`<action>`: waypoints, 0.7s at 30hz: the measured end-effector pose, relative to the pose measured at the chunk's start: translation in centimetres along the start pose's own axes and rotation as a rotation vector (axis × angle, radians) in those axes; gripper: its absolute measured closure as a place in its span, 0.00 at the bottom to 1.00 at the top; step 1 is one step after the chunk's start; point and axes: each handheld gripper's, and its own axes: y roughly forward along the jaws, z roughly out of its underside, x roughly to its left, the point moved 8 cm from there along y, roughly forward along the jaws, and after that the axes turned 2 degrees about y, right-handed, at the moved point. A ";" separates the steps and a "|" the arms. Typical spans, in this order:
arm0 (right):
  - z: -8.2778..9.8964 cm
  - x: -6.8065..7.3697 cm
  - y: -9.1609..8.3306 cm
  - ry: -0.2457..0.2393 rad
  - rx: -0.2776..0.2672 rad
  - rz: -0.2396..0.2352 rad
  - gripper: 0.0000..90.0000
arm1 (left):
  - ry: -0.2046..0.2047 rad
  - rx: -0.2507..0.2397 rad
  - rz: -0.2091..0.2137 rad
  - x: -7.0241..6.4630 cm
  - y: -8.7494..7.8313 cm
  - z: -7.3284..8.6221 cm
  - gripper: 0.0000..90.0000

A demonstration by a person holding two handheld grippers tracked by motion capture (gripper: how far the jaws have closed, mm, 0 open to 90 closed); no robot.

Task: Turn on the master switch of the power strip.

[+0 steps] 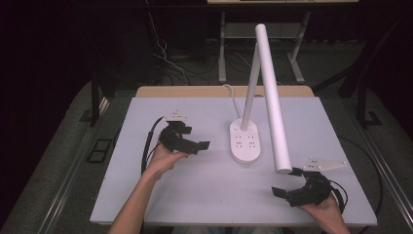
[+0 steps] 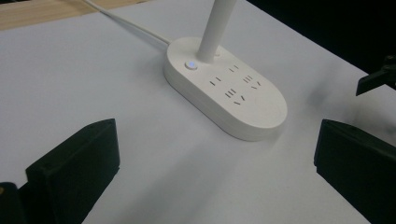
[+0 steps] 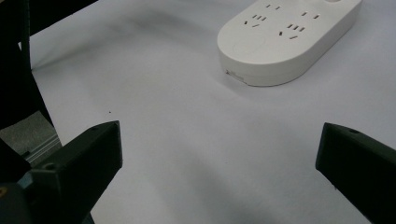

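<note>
Nearest the camera, right claw (image 1: 285, 192) low at the near right corner of the worktop (image 1: 204, 185), jaws spread wide and holding nothing, bare white surface between them in the right gripper view. Left claw (image 1: 202, 145) farther in on the left, likewise gaping wide and empty, aimed toward the lamp base (image 1: 245, 141) and standing near it, not touching.

Lamp base at the middle of the worktop, slightly right of centre — a white oval block with socket slots on top and a small lit button (image 2: 190, 65) beside the stem (image 1: 249, 87). Long white light bar (image 1: 272, 97) slanting from the far top down toward the near right, its lower end hanging just above the right claw.

Judged to handle as stiff, smooth plastic: base probably weighted and slippery at its rounded edge, too broad for an easy pinch across. Slim stem or light bar likely the better hold, though the hinge may swing under a push.

Hard to make out — the hinge joining stem and bar, cut off at the top of the high view; white cord (image 1: 233, 100) running off the far edge, its plug unseen.
</note>
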 end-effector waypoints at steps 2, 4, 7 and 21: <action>0.0 0.0 0.0 -0.002 0.000 0.000 0.00 | -0.005 -0.009 -0.001 -0.2 -0.4 0.3 0.00; 0.0 0.1 0.1 -0.002 0.001 -0.001 0.00 | -0.010 -0.024 0.000 -0.5 -0.8 0.6 0.00; 0.0 0.1 0.1 -0.007 -0.001 -0.001 0.00 | -0.010 -0.038 0.008 -1.0 -1.4 1.3 0.00; 0.0 0.1 -0.2 0.001 -0.004 0.003 0.00 | -0.031 -0.081 -0.029 -2.0 -4.0 5.9 0.00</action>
